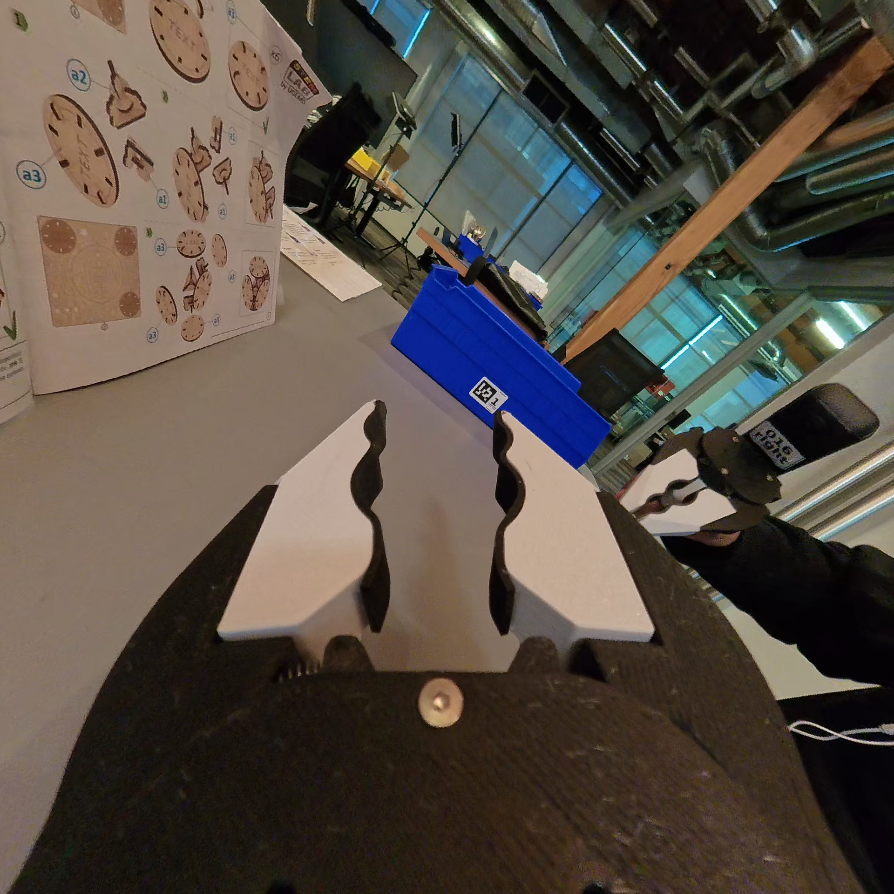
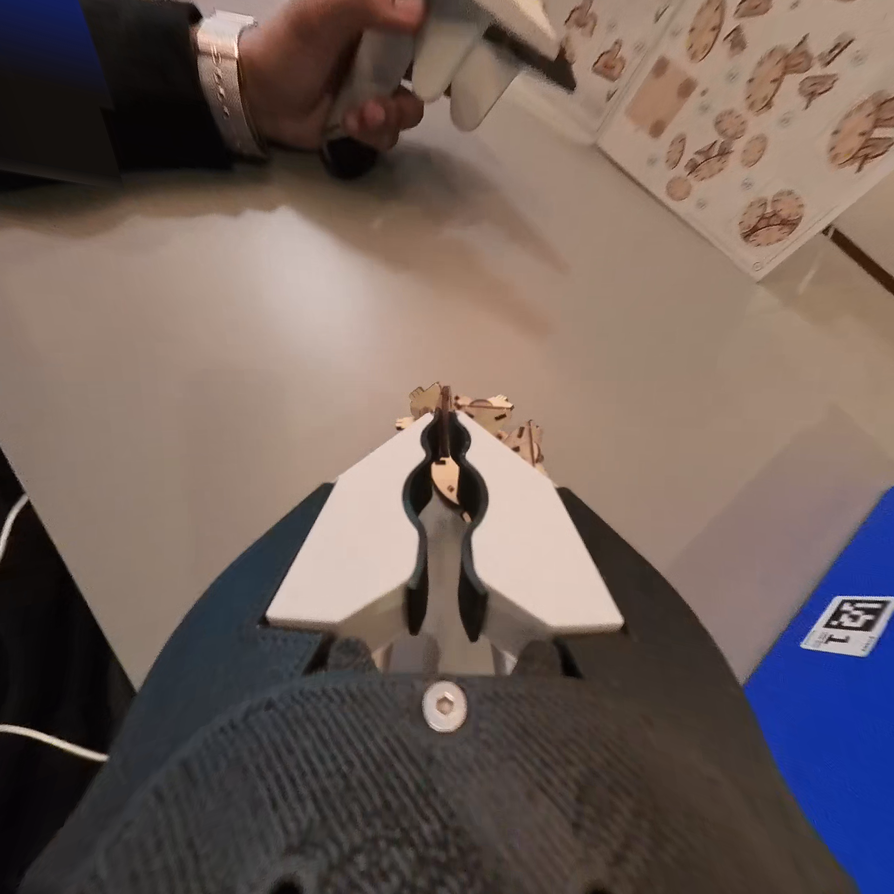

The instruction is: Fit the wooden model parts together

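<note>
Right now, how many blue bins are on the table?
1. The blue bin stands on the grey table just past the open left gripper; the right wrist view shows the same bin at its right edge. More may lie out of view.

Left gripper [image 1: 438, 409]: white fingers, wavy black pads, black body.
Right gripper [image 2: 444, 415]: white fingers, dark pads, dark blue-grey ribbed body; pale tan wooden piece [image 2: 447, 476] with dark burnt edges between the pads.
Table [image 2: 242, 314]: plain grey.
Bin [image 1: 488, 358]: bright blue, with a white sticker [image 1: 487, 394] bearing a black square pattern.
Instruction sheet [image 1: 121, 193]: white, printed with tan discs and blue-ringed labels.
Sleeve [image 2: 121, 92]: black.
Watch band [image 2: 222, 82]: silver.
</note>
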Tool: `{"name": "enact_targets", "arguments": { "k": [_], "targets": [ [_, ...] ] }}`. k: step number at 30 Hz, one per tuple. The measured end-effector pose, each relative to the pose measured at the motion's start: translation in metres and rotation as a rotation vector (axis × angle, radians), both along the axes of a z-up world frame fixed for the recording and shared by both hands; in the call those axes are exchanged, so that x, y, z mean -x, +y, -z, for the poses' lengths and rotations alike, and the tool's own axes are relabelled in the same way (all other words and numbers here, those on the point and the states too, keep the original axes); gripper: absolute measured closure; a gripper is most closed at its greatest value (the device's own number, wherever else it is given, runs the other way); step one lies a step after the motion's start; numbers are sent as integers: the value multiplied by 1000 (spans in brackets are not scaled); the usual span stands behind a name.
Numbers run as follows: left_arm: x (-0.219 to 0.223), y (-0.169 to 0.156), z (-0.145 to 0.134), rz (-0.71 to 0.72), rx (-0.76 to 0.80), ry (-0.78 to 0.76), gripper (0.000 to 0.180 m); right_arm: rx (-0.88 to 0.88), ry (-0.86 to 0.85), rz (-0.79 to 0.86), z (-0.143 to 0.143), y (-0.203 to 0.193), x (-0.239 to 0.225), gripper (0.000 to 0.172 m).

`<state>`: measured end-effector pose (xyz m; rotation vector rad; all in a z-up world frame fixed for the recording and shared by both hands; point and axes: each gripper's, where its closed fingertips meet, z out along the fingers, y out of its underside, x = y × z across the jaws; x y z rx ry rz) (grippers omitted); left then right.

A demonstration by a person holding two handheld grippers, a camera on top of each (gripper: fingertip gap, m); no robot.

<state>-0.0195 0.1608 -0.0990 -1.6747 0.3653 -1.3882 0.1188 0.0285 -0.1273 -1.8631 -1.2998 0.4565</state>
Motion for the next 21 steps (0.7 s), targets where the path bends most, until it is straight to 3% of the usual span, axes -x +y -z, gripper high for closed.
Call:
{"name": "enact_targets", "arguments": {
  "k": [10,21],
  "targets": [
    [-2,0,1,9,7,6,139,-101,-240,-82,31,5,-4,172],
    [-2,0,1,9,7,7,139,-108,-293,-59,32,9,-5,172]
  ]
}}
